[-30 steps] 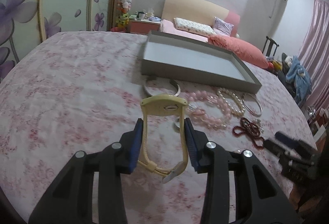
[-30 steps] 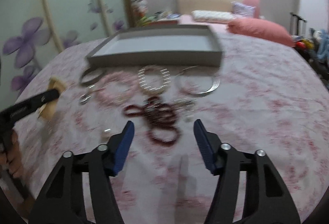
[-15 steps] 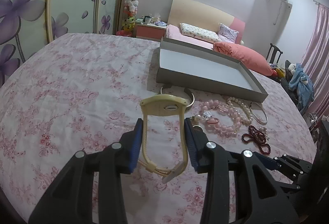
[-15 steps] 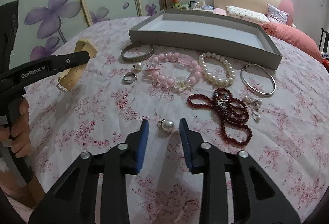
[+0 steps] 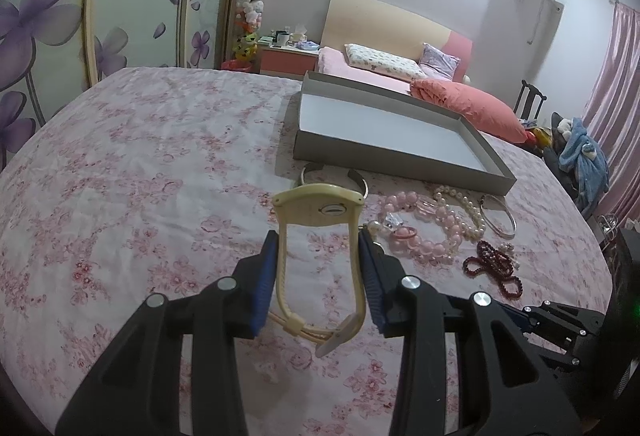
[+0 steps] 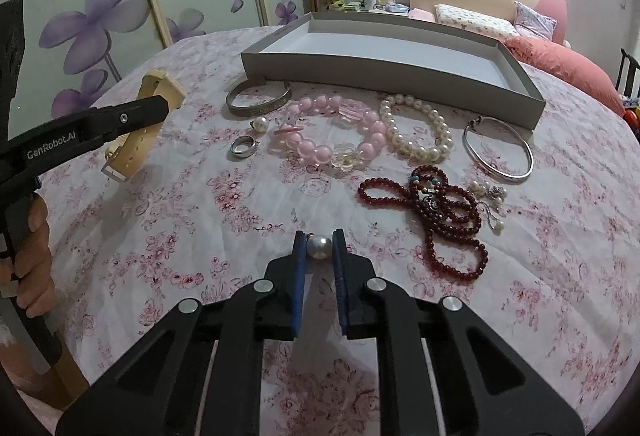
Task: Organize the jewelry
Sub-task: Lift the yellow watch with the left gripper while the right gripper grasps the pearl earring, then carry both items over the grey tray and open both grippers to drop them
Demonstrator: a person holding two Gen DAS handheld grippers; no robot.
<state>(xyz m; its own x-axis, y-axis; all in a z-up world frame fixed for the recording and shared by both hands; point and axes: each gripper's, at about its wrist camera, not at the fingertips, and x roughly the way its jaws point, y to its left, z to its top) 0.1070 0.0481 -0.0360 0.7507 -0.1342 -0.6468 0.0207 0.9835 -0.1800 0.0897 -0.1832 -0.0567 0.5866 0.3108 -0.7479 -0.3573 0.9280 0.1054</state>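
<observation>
Holding two pieces at once, the person has the left gripper (image 5: 318,268) clenched on a cream plastic wristwatch (image 5: 319,232) and the right gripper (image 6: 319,249) clenched on a round silver-white pearl earring (image 6: 318,247).

The watch looks light and fairly springy: its strap bows outward between the blue pads (image 5: 266,276), so the jaws press on the two strap sides, not on the case. That seems a sound place to hold it, since the case face is smooth and likely slippery. Its long axis runs away from the gripper, case end pointing toward the shallow grey cardboard tray (image 5: 400,156), buckle end hanging back toward the handle. From the right camera it hangs clear above the pink floral worktop cloth (image 6: 160,236).

The pearl is tiny, hard and glossy; I would expect it to squirt out if the squeeze eases or shifts off centre. It sits between the very tips of the jaws, just above the cloth, a small metal fitting showing at its upper left; which way its post points I cannot tell.

The tray stands behind the loose row: a chunky pink bead bracelet (image 6: 332,140), a white pearl bracelet (image 6: 420,132), a dark red bead strand (image 6: 440,208).
</observation>
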